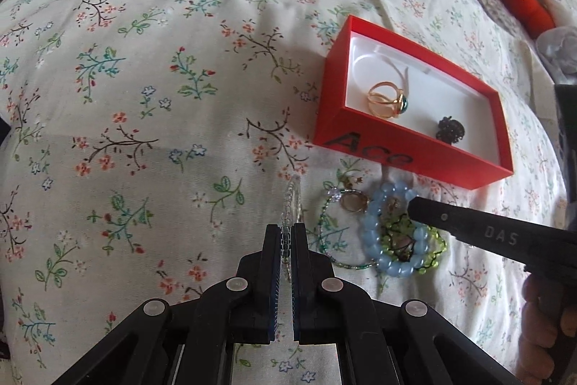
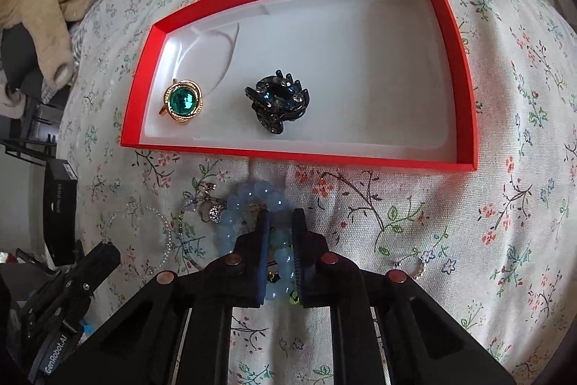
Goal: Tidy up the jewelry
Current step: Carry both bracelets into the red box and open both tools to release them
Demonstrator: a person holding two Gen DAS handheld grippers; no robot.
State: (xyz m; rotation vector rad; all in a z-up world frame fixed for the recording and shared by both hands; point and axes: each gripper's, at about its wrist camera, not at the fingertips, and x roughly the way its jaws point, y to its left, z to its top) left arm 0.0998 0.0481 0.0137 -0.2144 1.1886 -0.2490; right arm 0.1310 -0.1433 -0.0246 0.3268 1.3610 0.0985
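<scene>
Two matte black handheld grippers. The left gripper (image 1: pixel 287 233) has two flat parallel fingers (image 1: pixel 271 262) lined with ribbed blue pads, on angular black linkage arms joined by four round silvery pivot caps. The right gripper (image 2: pixel 280 233) has the same build, with coppery pivot caps. Its finger is embossed "DAS" beside a small screw. The left gripper's body reads "GenRobot.AI".
</scene>
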